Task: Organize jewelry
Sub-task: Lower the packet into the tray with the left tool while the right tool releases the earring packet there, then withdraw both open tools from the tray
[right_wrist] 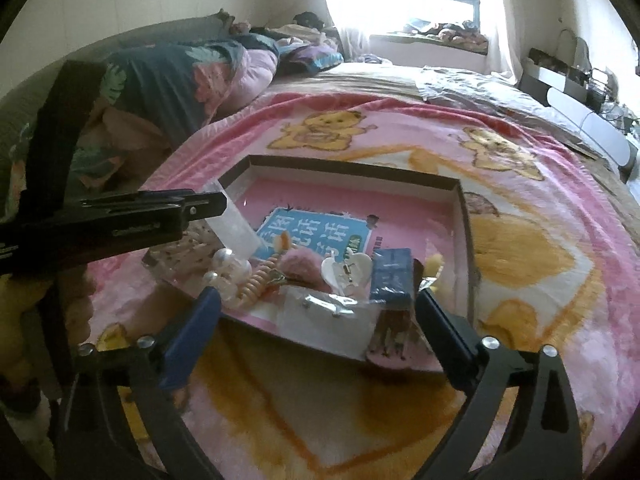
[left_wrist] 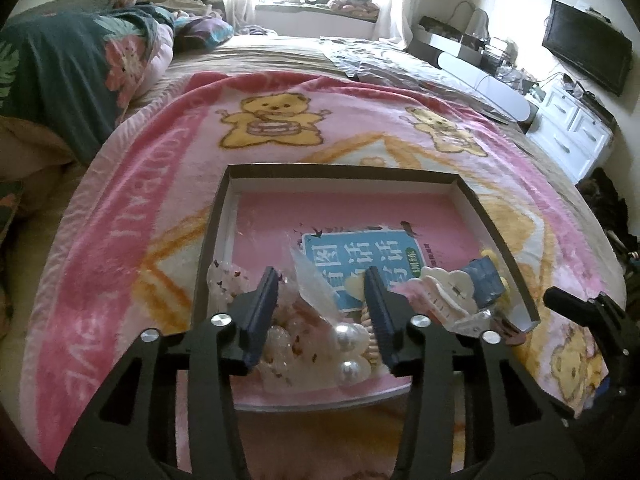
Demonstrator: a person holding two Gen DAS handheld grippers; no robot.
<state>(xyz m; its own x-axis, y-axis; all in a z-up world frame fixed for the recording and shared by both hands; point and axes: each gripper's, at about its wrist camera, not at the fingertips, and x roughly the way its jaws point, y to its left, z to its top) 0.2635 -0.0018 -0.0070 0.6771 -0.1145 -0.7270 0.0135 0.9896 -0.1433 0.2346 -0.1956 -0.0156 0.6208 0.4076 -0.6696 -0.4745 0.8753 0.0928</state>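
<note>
A shallow cardboard tray (left_wrist: 496, 224) with a pink book inside lies on the pink bear blanket; it also shows in the right wrist view (right_wrist: 460, 192). Jewelry is piled at its near end: pearl pieces (left_wrist: 352, 340), a clear plastic bag (left_wrist: 316, 280), a white hair claw (left_wrist: 444, 292) and a blue box (left_wrist: 486, 280). My left gripper (left_wrist: 324, 312) is open with its fingers astride the bag and pearls. My right gripper (right_wrist: 320, 324) is open wide at the tray's near edge, around a clear packet (right_wrist: 328, 316) and a pink clip (right_wrist: 392, 340). The blue box (right_wrist: 394, 276) stands just beyond.
The tray sits on a bed covered by the bear blanket (left_wrist: 160, 184). A dark floral quilt (left_wrist: 64, 76) is heaped at the left. White drawers (left_wrist: 572, 132) and a TV (left_wrist: 586, 52) stand at the right. The left gripper's arm (right_wrist: 120, 216) crosses the right wrist view.
</note>
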